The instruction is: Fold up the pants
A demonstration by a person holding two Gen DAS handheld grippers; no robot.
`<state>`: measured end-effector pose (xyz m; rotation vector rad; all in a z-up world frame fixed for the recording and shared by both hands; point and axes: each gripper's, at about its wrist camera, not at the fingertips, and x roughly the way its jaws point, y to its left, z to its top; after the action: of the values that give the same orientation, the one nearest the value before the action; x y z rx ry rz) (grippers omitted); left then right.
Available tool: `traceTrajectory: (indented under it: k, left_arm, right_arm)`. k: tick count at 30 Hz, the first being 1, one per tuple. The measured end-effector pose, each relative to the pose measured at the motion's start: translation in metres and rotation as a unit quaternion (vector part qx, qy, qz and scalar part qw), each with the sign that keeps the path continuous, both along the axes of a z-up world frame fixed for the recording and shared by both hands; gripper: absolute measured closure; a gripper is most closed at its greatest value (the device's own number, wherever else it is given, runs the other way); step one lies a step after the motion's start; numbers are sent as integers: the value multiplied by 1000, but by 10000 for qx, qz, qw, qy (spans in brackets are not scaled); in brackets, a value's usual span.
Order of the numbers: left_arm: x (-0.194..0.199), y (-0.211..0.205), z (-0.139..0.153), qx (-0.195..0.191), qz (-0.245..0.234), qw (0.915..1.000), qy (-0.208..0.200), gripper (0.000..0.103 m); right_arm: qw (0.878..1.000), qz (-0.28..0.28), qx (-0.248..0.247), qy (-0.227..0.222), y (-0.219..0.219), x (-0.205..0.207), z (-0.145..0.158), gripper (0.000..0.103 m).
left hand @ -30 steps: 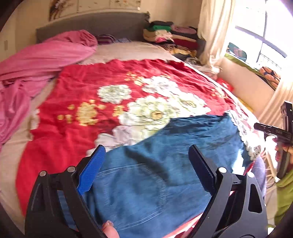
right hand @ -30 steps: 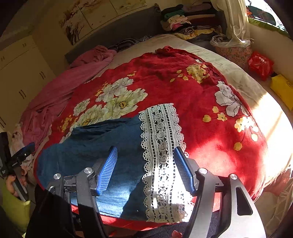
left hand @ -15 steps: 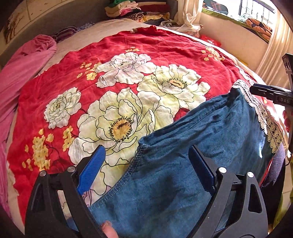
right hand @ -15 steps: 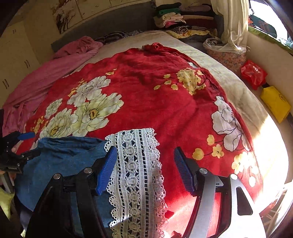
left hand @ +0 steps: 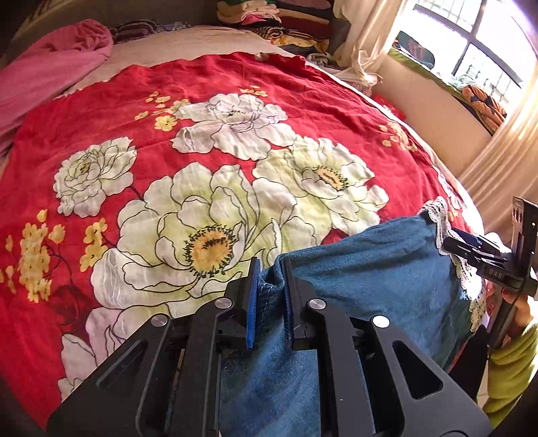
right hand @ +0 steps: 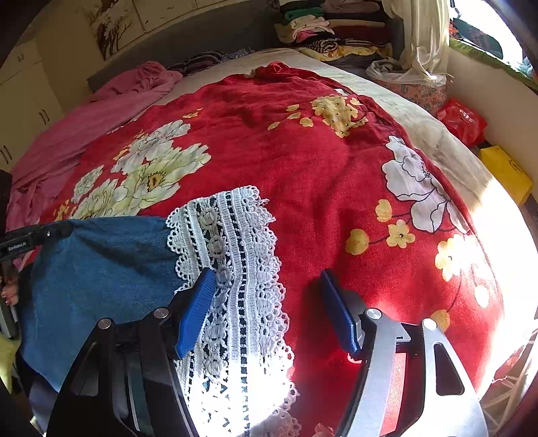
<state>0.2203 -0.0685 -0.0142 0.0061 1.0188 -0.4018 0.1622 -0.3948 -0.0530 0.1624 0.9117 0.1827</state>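
Blue denim pants (left hand: 370,269) with a white lace hem (right hand: 235,252) lie at the near edge of the bed on a red floral blanket (left hand: 201,101). My left gripper (left hand: 270,272) has a bunched fold of the denim edge between its blue pads; the jaws are closing and press on the cloth. My right gripper (right hand: 265,274) stands open over the lace hem, its left finger (right hand: 198,302) above the lace, its right finger over the blanket. Each gripper shows in the other's view: the right gripper (left hand: 470,248) at the lace, the left gripper (right hand: 33,235) at the denim (right hand: 101,269).
A pink sheet (left hand: 50,67) is bunched at the far left of the bed. Folded clothes (right hand: 312,23) are stacked by the headboard. A red bag (right hand: 464,117) and a yellow bag (right hand: 504,168) lie right of the bed under the window. A green sleeve (left hand: 511,363) holds the right gripper.
The left gripper came down to the pants' edge and its jaws went from wide open to pinching the denim. The right gripper sank closer to the lace hem, still open.
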Motion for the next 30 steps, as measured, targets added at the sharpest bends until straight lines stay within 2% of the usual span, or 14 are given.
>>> traceTrajectory:
  k: [4, 6, 8, 10, 14, 16, 18, 19, 20, 21, 22, 25, 27, 30]
  left_arm:
    - [-2, -6, -16, 116, -22, 9999, 71, 96]
    - [-4, -5, -12, 49, -52, 10000, 17, 94]
    - [-4, -3, -9, 29, -26, 10000, -5, 80]
    - [-4, -3, -8, 45, -37, 10000, 8, 77]
    - [-5, -5, -13, 73, -60, 9999, 54, 72]
    - [-5, -5, -15, 44, -96, 9999, 71, 69]
    - [-4, -6, -16, 22, -108, 9999, 79, 69]
    - [-4, -6, -17, 5, -103, 9999, 90, 69]
    - [-4, -6, -17, -12, -95, 9999, 103, 72]
    - [-4, -7, -17, -35, -104, 9999, 121, 79]
    - [-5, -8, -17, -39, -119, 9998, 140, 95]
    - [-8, -13, -12, 91, -111, 9999, 37, 101]
    - [-8, -15, -3, 148, -99, 9998, -89, 101]
    - [-2, -22, 8, 278, -126, 9991, -298, 101]
  right_arm:
    - [9997, 203, 32, 100, 0, 2, 8, 39]
    - [9982, 241, 549, -37, -10, 4, 20, 39]
    - [9936, 234, 1099, -56, -22, 13, 27, 39]
    - [9909, 380, 1292, 72, -26, 30, 24, 39]
    - [9835, 489, 1623, 638, -26, 60, 0, 38]
    - [9798, 664, 1770, 659, -22, 66, -5, 41]
    - [9766, 821, 1856, 710, -19, 69, -8, 55]
    - [9764, 842, 1856, 713, -19, 68, -8, 56]
    - [9751, 937, 1892, 684, -17, 66, -6, 65]
    - [9731, 1077, 1942, 615, -15, 62, -4, 80]
    - [9742, 1172, 1865, 480, -11, 57, 1, 82]
    - [9793, 1277, 1568, -52, -4, 40, 24, 86]
    - [9800, 1267, 1468, -451, -5, 35, 44, 86]
    - [9832, 1295, 1074, -713, 1, 46, 66, 86]
